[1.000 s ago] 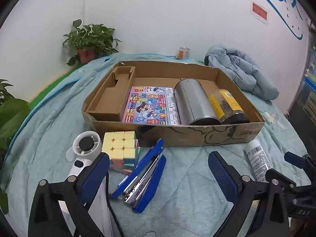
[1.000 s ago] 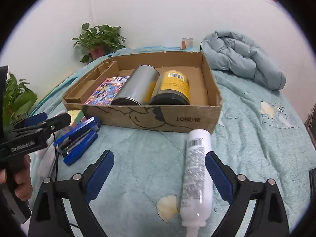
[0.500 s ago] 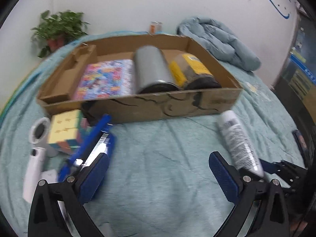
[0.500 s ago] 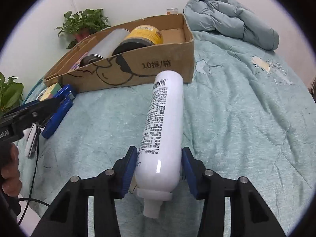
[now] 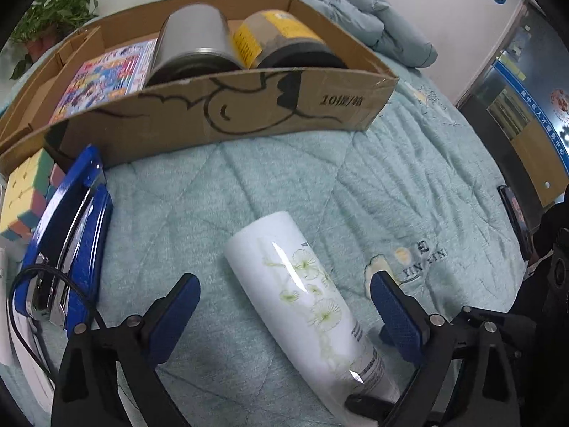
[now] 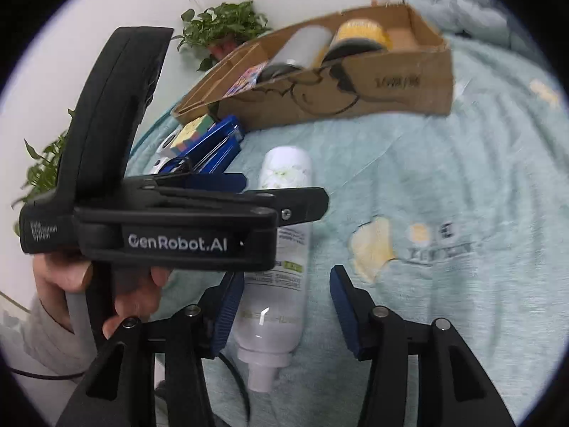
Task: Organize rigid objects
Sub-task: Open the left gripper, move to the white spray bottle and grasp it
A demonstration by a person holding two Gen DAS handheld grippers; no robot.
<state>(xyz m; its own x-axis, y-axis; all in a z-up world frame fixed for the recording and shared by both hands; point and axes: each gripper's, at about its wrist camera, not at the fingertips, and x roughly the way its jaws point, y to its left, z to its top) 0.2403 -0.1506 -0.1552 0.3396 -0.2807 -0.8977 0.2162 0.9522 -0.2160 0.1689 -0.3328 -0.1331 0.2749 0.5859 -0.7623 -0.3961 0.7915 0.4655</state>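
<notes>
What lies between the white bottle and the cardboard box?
Only bare quilt, seen in the left wrist view, between the white bottle and the cardboard box.

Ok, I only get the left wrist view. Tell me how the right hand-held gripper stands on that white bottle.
Observer: The right hand-held gripper is opening with the white bottle between its jaws, and one side already stands clear of it.
Operator: Describe the bottle's neck end.
Observer: It ends in a white nozzle, lying between the bases of the gripper's fingers.
Operator: Report what holds the left one.
Observer: A hand in a pale sleeve holds the left hand-held gripper, whose jaws are closing with the bottle between them, untouched.
</notes>
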